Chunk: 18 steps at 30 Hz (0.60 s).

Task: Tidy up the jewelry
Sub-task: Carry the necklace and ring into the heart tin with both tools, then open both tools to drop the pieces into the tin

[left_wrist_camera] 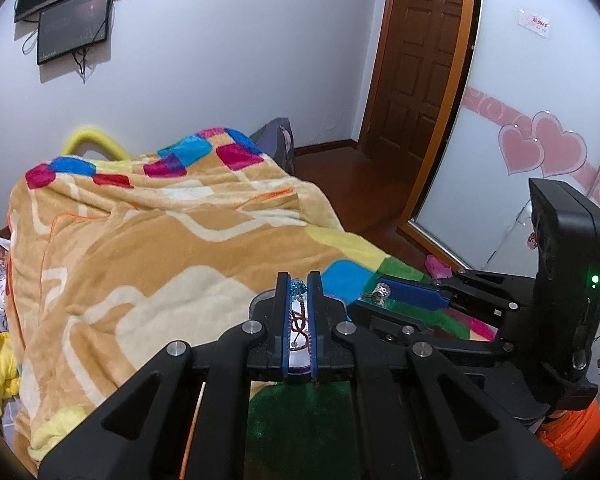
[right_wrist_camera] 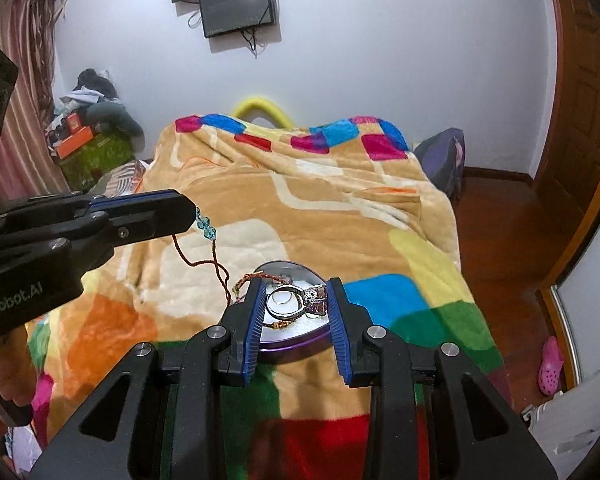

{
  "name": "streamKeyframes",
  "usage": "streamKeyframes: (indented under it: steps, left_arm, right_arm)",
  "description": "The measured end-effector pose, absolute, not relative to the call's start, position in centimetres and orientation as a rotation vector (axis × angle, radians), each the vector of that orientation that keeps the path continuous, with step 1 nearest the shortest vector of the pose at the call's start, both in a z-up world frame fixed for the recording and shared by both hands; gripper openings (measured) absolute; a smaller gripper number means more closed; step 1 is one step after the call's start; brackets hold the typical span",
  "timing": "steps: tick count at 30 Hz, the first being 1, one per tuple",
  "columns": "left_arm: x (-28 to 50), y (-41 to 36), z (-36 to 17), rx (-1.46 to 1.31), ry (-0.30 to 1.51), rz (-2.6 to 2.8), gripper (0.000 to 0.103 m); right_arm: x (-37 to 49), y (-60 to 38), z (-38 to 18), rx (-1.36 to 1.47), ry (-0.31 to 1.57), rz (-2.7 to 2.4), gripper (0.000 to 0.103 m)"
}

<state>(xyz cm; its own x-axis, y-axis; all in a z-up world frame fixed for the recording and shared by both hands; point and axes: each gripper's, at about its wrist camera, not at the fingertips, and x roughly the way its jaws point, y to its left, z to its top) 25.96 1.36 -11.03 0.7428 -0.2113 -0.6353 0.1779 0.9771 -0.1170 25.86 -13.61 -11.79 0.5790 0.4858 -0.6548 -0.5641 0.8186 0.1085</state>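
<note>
Low in the middle of the right wrist view, between the right gripper, hangs a silver ring with a stone setting, its band touching the left pad and its setting against the right one. Jaws part-way apart and, judging by that contact, clamped on the ring across its width, though the far side of the band is hard to read. Directly behind and below it sits a round purple tin on the blanket covering the bed, with a braided bracelet and another small ring lying inside.

Left of frame in the same view, reaching in from the edge, the left gripper with jaws together, pinched on a brown cord strung with blue beads. Beads right at the tips, cord drooping in a loop down and to the right toward the tin's left rim. Same cord seen running lengthwise between the closed pads in the left wrist view, beads at the tip.

Ring lying nearly straight over the tin, so the right hand nearer for a drop. Cord's long axis hanging downward, its lower end closest to the tin, the gripper itself up and to the left of it. Likely next: lowering each piece into the tin.
</note>
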Motion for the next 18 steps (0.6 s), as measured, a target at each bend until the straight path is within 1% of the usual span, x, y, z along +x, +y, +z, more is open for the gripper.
streamKeyframes:
  steps: [8, 18]
  left_arm:
    - [28.2, 1.6, -14.6, -0.068, 0.796, -0.226, 0.006]
    - [30.3, 2.1, -16.6, -0.111, 0.856, -0.257, 0.006]
  right_arm:
    - [27.8, -13.0, -14.9, -0.124, 0.817, 0.615, 0.028]
    - [28.7, -12.5, -15.6, -0.143, 0.847, 0.633, 0.028]
